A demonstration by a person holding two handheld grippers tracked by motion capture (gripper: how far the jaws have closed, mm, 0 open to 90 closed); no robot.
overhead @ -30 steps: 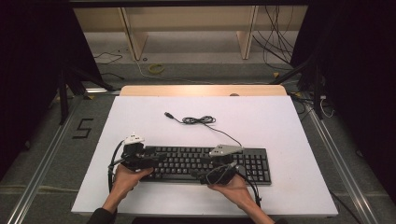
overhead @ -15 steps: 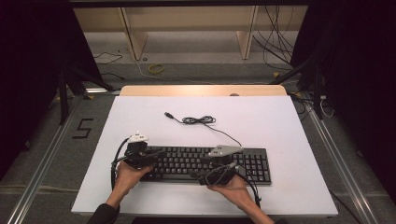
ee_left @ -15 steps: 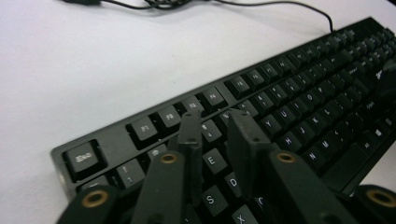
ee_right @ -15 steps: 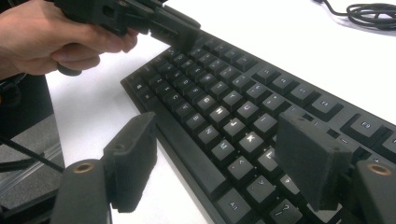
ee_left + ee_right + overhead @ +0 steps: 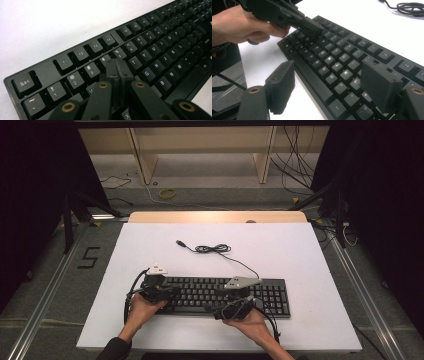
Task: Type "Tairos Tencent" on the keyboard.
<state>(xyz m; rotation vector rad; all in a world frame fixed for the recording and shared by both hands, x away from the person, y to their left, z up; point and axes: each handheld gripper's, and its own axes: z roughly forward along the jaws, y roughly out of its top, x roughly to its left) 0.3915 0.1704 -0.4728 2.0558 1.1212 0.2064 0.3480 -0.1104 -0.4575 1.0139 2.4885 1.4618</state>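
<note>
Keyboard: the flat black plastic keyboard (image 5: 220,295) lies on the white tabletop (image 5: 280,255), its long axis running across from one gripper to the other.
Left gripper: the left gripper (image 5: 117,71) has just been closing; its jaws now meet pad to pad with nothing between them, tips low over the upper letter rows.
Keys ahead of left tips: the number row lies just beyond them, the function row farther on, the Esc key (image 5: 24,83) off to their left.
Contact: from this low angle I cannot tell whether the tips press a key or hover just above.
Right gripper: the right gripper (image 5: 332,85) has its jaws wide and holds nothing; the keyboard's near edge and lower rows lie between and under its pads.
Nearer hand: for left-end keys, the left; the right sits nearer the middle.
Cable: a thin black cable (image 5: 212,249) lies coiled beyond the keyboard, well apart from both.
</note>
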